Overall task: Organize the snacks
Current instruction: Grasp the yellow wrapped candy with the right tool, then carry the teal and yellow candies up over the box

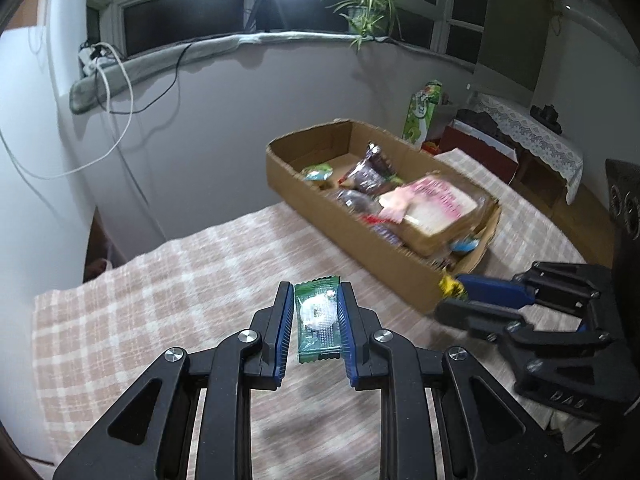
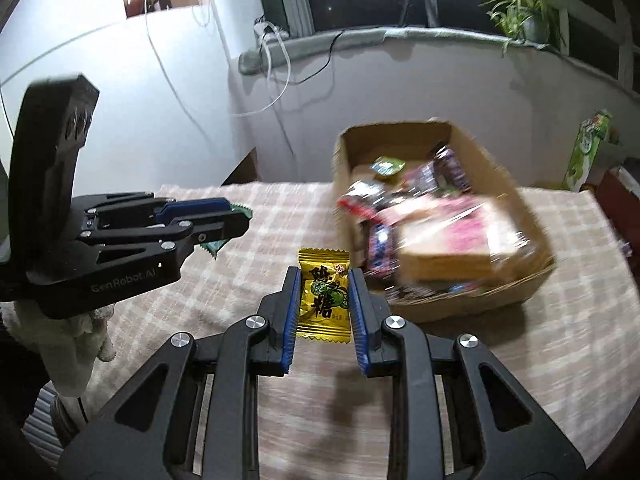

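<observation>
Both candies are in transit toward the cardboard box [image 2: 440,216]. The left gripper [image 1: 316,320] pinches a green candy [image 1: 318,316] and the right gripper [image 2: 324,304] clamps a yellow candy [image 2: 323,296], both short of the box. Next, I judge, each must clear its near wall before letting go.

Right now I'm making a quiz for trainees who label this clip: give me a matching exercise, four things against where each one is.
Things:
1. green candy packet
2. yellow candy packet
3. pink-labelled package
4. potted plant

Places:
A. on the window ledge
B. between the pads of the right claw
C. inside the cardboard box
D. between the pads of the left claw

Pairs: 1-D, 2-B, 3-C, 4-A
</observation>
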`<action>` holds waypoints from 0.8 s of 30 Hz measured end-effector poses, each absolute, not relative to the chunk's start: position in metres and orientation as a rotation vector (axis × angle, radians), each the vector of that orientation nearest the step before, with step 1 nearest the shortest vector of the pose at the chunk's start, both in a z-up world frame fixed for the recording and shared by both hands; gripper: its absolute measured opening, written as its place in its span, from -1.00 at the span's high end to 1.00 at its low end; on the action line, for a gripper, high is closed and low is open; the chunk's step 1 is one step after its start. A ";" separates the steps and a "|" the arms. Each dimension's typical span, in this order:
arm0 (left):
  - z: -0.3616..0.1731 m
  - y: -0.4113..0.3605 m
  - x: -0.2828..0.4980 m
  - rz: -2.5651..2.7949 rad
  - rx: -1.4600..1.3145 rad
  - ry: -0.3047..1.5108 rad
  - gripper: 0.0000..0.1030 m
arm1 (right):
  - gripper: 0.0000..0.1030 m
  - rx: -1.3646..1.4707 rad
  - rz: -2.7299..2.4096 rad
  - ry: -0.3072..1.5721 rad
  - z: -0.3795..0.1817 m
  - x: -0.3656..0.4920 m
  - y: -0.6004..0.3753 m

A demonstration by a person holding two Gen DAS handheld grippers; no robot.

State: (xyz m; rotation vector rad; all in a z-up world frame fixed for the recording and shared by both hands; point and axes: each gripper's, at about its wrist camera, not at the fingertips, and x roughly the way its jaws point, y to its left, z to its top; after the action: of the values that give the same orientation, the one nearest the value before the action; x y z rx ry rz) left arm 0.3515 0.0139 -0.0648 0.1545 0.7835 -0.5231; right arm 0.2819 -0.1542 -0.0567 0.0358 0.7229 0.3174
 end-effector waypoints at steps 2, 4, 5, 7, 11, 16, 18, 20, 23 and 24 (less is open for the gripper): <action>-0.061 0.005 0.352 -0.524 0.154 0.777 0.61 | 0.53 0.032 0.306 0.712 -0.050 0.285 -0.168; -0.057 -0.004 0.353 -0.528 0.154 0.769 0.61 | 0.53 0.030 0.294 0.702 -0.045 0.289 -0.182; -0.055 -0.008 0.354 -0.531 0.153 0.765 0.61 | 0.53 0.029 0.290 0.698 -0.042 0.291 -0.187; -0.052 -0.017 0.356 -0.534 0.152 0.760 0.61 | 0.53 0.021 0.277 0.683 -0.037 0.294 -0.197; -0.048 -0.033 0.361 -0.538 0.143 0.754 0.61 | 0.53 0.011 0.259 0.660 -0.027 0.305 -0.216; -0.045 -0.049 0.370 -0.538 0.131 0.748 0.61 | 0.53 0.002 0.260 0.647 -0.019 0.320 -0.231; -0.044 -0.053 0.373 -0.536 0.128 0.745 0.61 | 0.53 0.000 0.267 0.647 -0.018 0.328 -0.234; -0.043 -0.058 0.378 -0.533 0.125 0.742 0.61 | 0.53 -0.003 0.275 0.647 -0.017 0.337 -0.234; -0.042 -0.066 0.387 -0.524 0.124 0.742 0.61 | 0.53 0.006 0.293 0.657 -0.018 0.353 -0.237; -0.043 -0.069 0.390 -0.522 0.125 0.743 0.61 | 0.53 0.009 0.300 0.662 -0.019 0.359 -0.238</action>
State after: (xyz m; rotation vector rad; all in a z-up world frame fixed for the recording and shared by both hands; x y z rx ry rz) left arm 0.3901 -0.0688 -0.0428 0.1248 0.7431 -0.5221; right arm 0.3589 -0.2376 -0.0190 0.0085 0.6616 0.2997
